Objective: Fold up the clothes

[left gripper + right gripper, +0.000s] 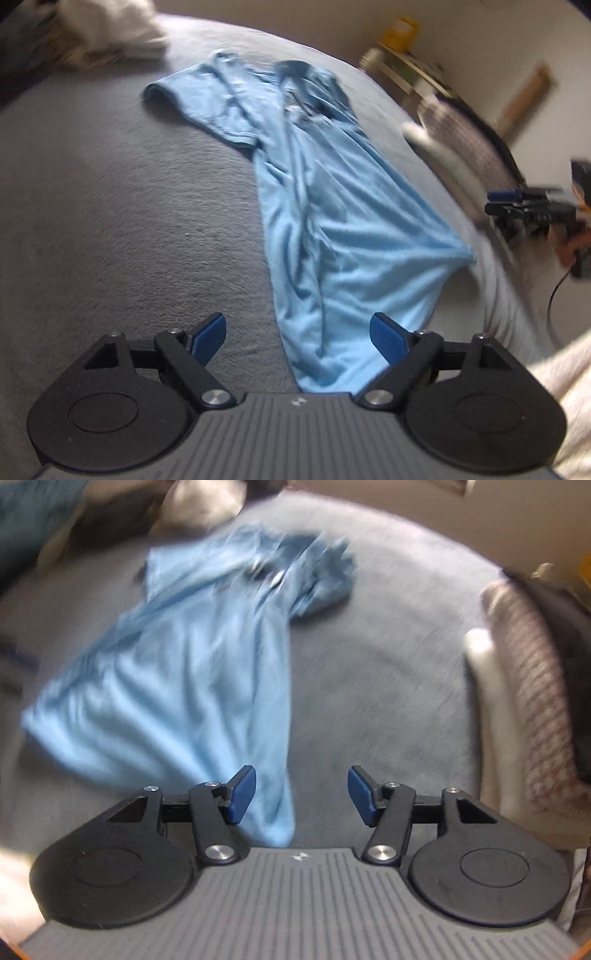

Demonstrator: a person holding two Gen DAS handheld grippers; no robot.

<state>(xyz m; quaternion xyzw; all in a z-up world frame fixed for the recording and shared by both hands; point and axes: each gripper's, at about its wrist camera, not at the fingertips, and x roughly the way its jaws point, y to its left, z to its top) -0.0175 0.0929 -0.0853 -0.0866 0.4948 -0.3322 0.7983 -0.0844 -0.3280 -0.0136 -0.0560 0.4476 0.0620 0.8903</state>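
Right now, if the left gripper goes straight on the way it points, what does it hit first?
Probably the light blue shirt: the open left gripper points down at its near hem, lying on the grey bed cover. Depth is unclear.

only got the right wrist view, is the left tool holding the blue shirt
Observer: No. The left tool is open over the light blue polo shirt's hem, gripping nothing.
Operator: far sleeve flat?
Observer: Yes, that short sleeve lies spread on the gray bedcover.
Operator: where's my tool from there
Observer: The right tool hangs out past the bed edge, clear of the shirt's hem corner.
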